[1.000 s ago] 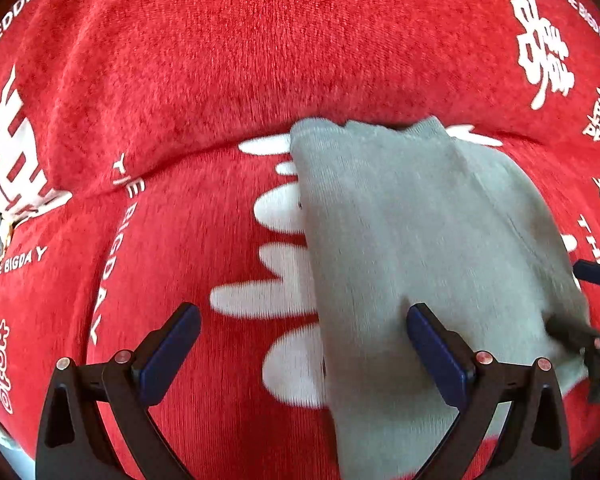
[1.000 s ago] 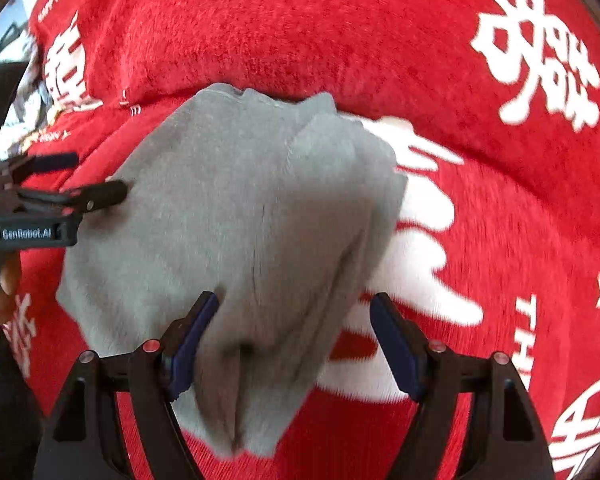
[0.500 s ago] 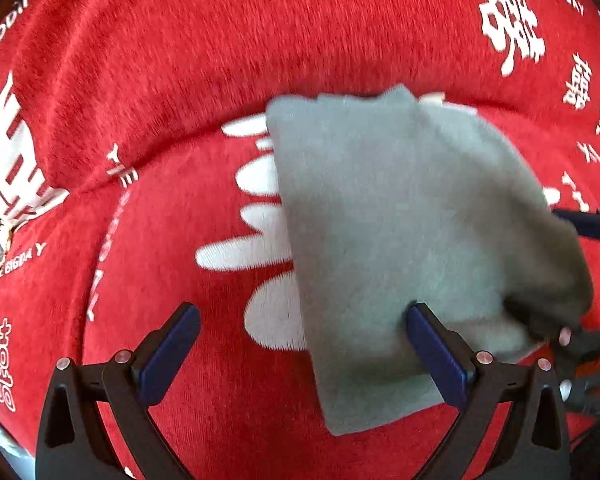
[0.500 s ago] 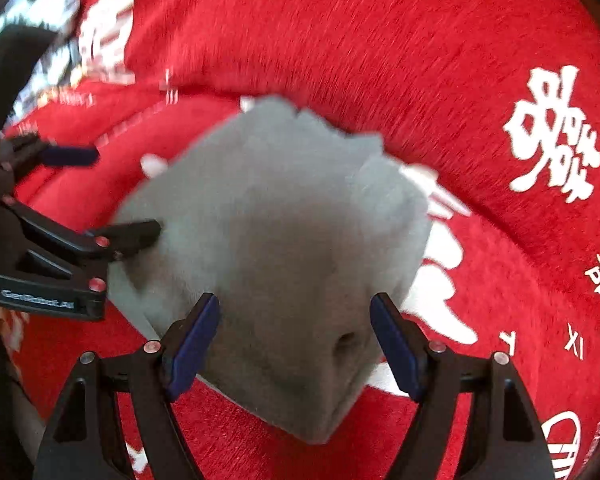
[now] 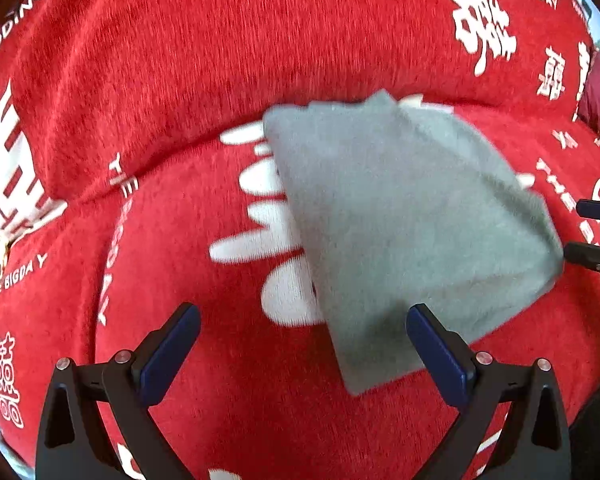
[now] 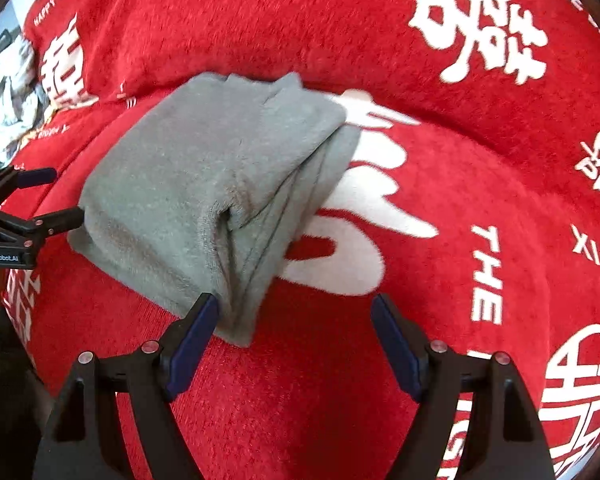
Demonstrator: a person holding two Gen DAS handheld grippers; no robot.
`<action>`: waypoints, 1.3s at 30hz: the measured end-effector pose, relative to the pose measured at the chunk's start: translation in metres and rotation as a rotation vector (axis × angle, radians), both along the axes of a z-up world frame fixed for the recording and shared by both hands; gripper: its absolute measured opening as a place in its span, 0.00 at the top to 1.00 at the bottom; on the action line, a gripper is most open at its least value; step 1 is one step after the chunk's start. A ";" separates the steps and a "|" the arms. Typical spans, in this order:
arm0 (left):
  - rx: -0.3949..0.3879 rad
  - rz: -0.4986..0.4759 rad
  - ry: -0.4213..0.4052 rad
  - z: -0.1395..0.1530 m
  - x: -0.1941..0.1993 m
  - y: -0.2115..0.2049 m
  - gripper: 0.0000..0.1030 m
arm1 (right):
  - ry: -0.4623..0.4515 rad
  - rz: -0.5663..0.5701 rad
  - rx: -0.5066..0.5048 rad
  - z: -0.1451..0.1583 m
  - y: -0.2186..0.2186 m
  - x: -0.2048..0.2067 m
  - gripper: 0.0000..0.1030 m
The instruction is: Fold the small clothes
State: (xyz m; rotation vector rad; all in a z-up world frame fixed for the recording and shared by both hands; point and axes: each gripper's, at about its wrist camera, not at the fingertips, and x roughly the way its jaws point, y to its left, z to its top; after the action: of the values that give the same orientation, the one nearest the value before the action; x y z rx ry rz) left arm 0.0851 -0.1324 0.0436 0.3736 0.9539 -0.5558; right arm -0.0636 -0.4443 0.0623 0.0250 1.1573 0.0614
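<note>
Both sets of jaws stand spread and empty, the left gripper (image 5: 300,344) and right gripper (image 6: 294,334) alike. Just beyond them the grey garment (image 6: 216,184) lies folded in layers on the red blanket (image 6: 480,184); folding looks nearly finished.

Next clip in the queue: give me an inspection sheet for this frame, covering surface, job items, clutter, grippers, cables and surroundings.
Surface: red plush blanket with white printed characters and lettering.
Job's things: one grey garment, folded into a layered bundle, lying on the blanket.
Clutter: nothing seen on the blanket beside the garment.
Grippers: left gripper and right gripper both have jaws open, holding nothing; the garment's near edge lies by each.
Cables: nothing seen.
Surroundings: pale crumpled fabric past the blanket's edge; otherwise hidden.
</note>
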 end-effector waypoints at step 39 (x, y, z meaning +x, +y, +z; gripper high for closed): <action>-0.250 0.023 0.270 0.022 0.043 -0.015 0.64 | -0.100 -0.029 0.250 0.005 0.068 0.068 0.63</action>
State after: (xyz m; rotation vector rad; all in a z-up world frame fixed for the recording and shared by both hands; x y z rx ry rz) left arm 0.1281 -0.1469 0.0653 0.0631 1.1303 -0.7073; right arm 0.0042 -0.3765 0.0673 0.2570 1.0432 0.1794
